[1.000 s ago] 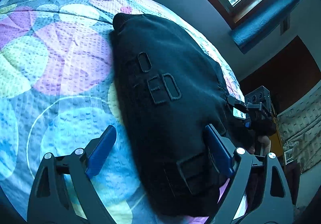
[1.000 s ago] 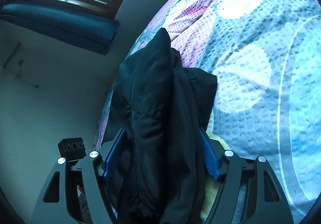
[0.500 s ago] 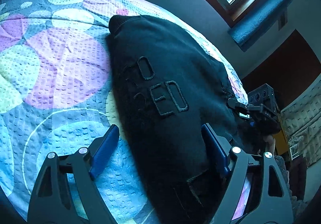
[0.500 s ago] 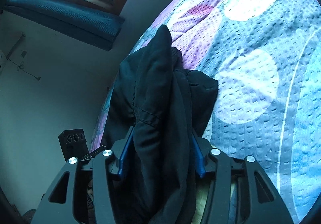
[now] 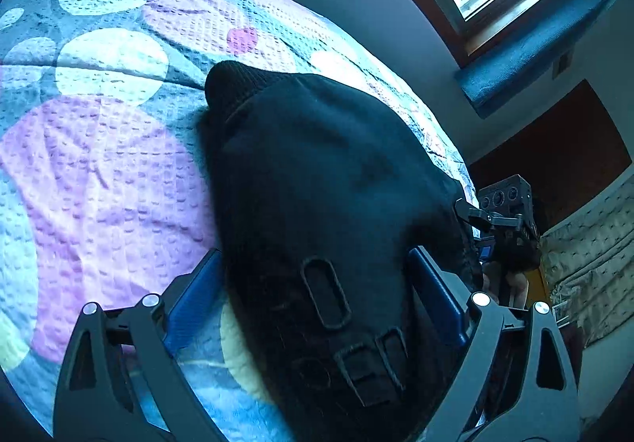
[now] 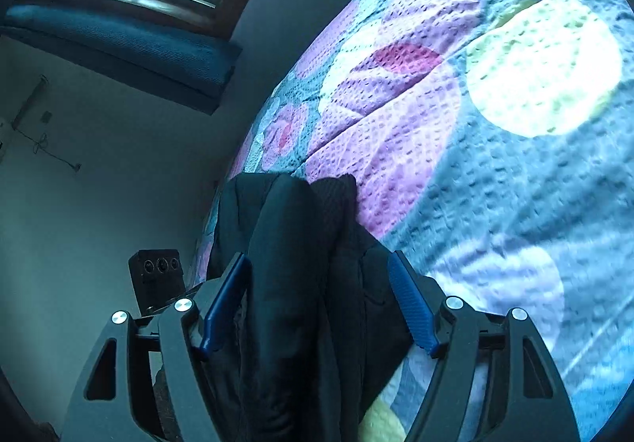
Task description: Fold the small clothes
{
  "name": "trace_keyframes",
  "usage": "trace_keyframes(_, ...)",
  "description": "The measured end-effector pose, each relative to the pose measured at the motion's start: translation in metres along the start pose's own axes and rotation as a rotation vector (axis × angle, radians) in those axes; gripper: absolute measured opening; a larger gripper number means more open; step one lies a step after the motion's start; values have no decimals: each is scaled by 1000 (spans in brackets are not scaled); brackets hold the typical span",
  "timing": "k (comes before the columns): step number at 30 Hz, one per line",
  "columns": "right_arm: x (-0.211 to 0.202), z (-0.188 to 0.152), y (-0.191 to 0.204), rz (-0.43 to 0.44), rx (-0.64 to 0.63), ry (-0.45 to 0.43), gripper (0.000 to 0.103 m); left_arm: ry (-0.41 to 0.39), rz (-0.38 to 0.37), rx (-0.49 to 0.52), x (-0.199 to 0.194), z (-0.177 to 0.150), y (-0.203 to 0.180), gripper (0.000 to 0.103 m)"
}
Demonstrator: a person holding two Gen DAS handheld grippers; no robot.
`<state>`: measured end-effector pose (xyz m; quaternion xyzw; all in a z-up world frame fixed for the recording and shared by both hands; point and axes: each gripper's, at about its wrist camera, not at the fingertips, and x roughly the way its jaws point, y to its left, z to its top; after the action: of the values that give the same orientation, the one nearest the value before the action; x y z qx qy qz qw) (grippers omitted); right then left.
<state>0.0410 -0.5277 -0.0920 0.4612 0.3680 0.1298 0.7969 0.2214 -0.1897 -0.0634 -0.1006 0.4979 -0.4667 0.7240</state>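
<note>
black garment [image 5: 325, 180] bunched near the bed's [image 5: 99, 180] right edge. left gripper [image 5: 317, 295] fingers [image 5: 194, 291] just opened wide, garment between them, not pinched. right gripper [image 6: 321, 299] fingers [image 6: 410, 303] also just opened, straddling the garment's folds, grip loose.

Black garment [image 5: 317, 204] (raised lettering) lies on bedspread [image 5: 99, 184] between left gripper [image 5: 317, 291] fingers.

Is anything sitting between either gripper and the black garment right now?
Nothing visible. The black garment already lies between the fingers of the left gripper and of the right gripper, whose jaws have just been opening. Around it only the patterned bedspread shows, with no other object on it.
</note>
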Motion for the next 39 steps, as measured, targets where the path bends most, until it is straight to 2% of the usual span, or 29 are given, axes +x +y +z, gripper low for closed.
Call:
trace_keyframes(4, 16, 9, 2, 26, -16, 15, 69, 12, 23, 15, 13, 8, -1, 95)
trace_keyframes(5, 18, 7, 4, 4, -36, 19, 64, 9, 36, 23, 15, 7, -2, 95)
trace_keyframes(6, 22, 6, 6, -22, -55, 26, 51, 3, 59, 42, 16, 6, -5, 94)
trace_keyframes(7, 26, 4, 5, -21, -58, 43, 48, 0, 79, 56, 18, 5, -7, 92)
trace_keyframes(9, 29, 2, 0, -16, -50, 33, 45, -1, 95, 79, 22, 3, -14, 80)
trace_keyframes(12, 27, 0, -1, -7, -56, 19, 44, -14, 115, 92, 23, 3, -22, 78)
trace_keyframes(39, 22, -9, -9, 17, -70, -16, 43, -41, 118, 123, 25, -3, -19, 79)
